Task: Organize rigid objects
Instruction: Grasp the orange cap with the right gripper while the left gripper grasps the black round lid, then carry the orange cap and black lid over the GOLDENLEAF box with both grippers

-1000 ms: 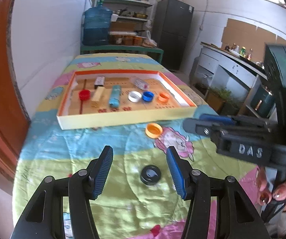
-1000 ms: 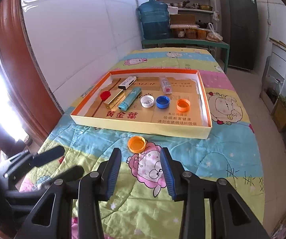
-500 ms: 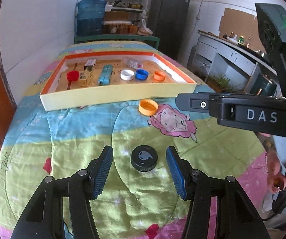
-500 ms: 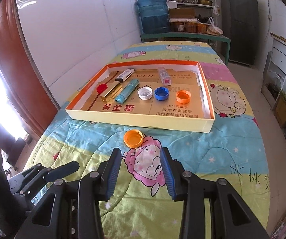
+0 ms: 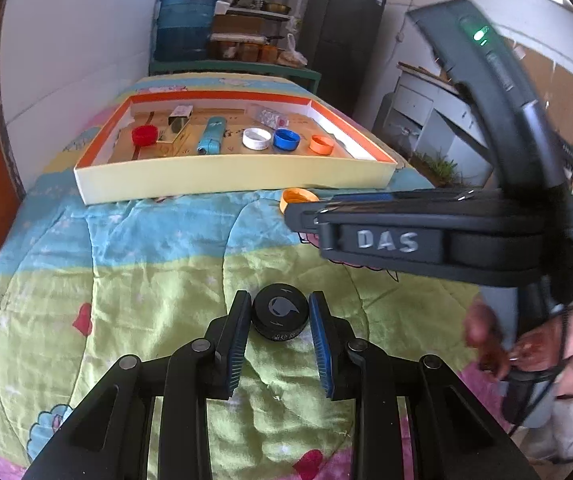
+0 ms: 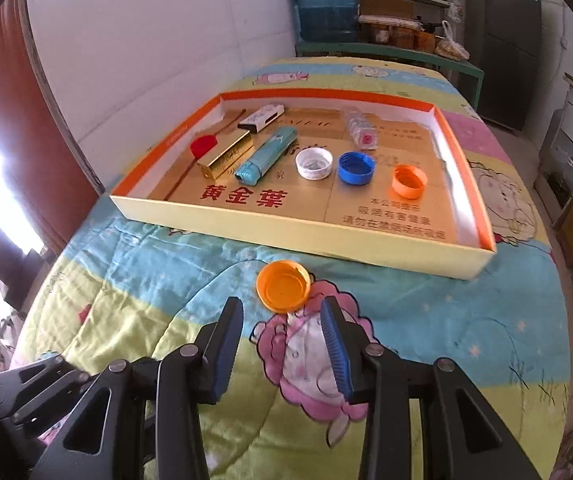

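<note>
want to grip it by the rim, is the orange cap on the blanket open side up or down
Open side up. The right wrist view looks into the hollow of the orange cap, its rim raised around a flat inner floor. It lies on the blanket, outside the box.

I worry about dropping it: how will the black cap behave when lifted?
The black cap looks rigid and squat, so it likely won't tip. Its round, smooth side may slip between the closing left tongs. Probably light.

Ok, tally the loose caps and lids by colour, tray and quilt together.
Orange: 2, one in the tray, one on the quilt
Red: 1
White: 1
Blue: 1
Black: 1
Total: 6
</note>
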`<state>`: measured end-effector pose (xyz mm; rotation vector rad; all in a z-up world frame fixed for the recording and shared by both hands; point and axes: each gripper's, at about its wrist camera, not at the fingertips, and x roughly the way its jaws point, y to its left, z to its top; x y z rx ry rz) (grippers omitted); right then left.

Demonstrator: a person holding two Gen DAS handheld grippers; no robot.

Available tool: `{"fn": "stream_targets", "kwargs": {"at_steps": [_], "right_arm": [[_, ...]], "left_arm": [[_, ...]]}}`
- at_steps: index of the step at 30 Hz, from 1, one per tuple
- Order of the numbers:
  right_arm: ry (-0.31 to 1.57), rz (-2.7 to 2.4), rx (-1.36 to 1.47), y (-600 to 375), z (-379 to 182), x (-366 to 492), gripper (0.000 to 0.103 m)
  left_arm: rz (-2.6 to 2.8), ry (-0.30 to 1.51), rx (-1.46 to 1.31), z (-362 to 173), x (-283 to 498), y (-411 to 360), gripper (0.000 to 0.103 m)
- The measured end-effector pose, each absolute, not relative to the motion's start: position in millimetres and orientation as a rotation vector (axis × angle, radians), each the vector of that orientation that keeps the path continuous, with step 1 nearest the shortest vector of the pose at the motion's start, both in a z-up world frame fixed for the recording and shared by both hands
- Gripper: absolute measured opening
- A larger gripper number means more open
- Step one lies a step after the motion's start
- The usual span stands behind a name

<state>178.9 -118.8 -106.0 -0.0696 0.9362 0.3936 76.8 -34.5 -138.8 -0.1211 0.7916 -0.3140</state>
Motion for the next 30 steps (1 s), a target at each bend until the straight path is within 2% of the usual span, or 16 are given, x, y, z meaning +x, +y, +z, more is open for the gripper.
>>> {"fn": "stream_targets", "kwargs": {"at_steps": [7, 8, 9, 30], "right_arm": [[0.927, 0.372, -0.135, -107.5, -114.6, 187.2, 0.039], [0.926, 0.369, -0.137, -107.6, -114.7, 188.1, 0.031], [0.925, 0.366, -0.145, -107.0, -115.0, 188.1, 0.03], [0.859, 0.371, -0.123, -127.9, -76.4, 168.1, 0.03]], "left_arm": [[-0.321, 0.79, -0.138, -138.6, 77.0, -33.6, 0.03], [-0.322, 0.789, -0.142, -138.6, 76.5, -32.8, 0.03], [-0.322, 0.789, -0.144, -138.5, 76.5, -32.5, 0.03], [-0.27, 0.742, -0.173, -110.1, 75.1, -14.2, 0.03]]}}
